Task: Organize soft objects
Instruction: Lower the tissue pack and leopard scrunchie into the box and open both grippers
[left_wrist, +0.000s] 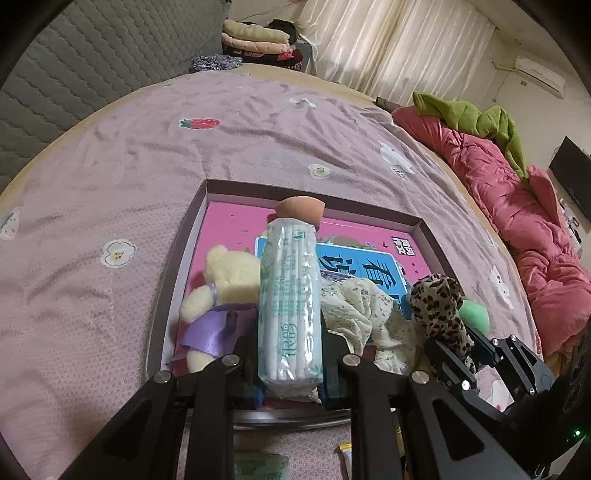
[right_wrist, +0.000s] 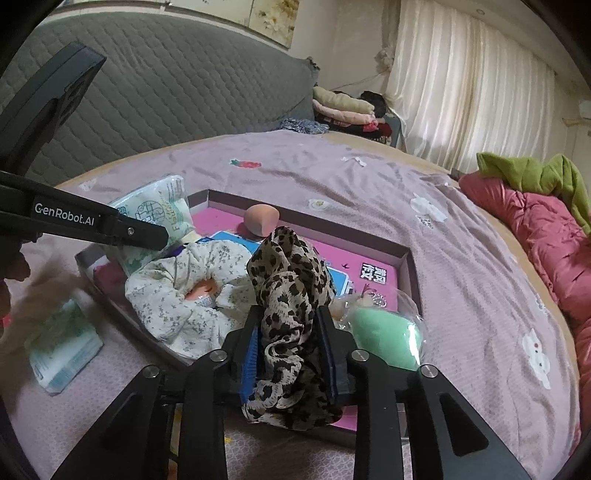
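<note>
My left gripper (left_wrist: 290, 343) is shut on a pale green tissue pack (left_wrist: 290, 302) and holds it upright over the shallow box (left_wrist: 295, 192). In the right wrist view the same pack (right_wrist: 155, 210) stands at the box's left end. My right gripper (right_wrist: 290, 317) stands open around a leopard-print cloth (right_wrist: 288, 280), which sags loosely onto the box's near edge. Inside the box lie a cream teddy bear (left_wrist: 225, 280) with a purple ribbon, a floral cloth (right_wrist: 184, 291), a beige sponge (right_wrist: 258, 219) and a green sponge (right_wrist: 384, 339) in clear wrap.
The box sits on a mauve bedspread (left_wrist: 147, 147). A second tissue pack (right_wrist: 62, 350) lies on the bed left of the box. A pink quilt (left_wrist: 517, 206) and green blanket line the right side, and a grey headboard (right_wrist: 166, 85) and folded clothes (right_wrist: 343, 107) stand behind.
</note>
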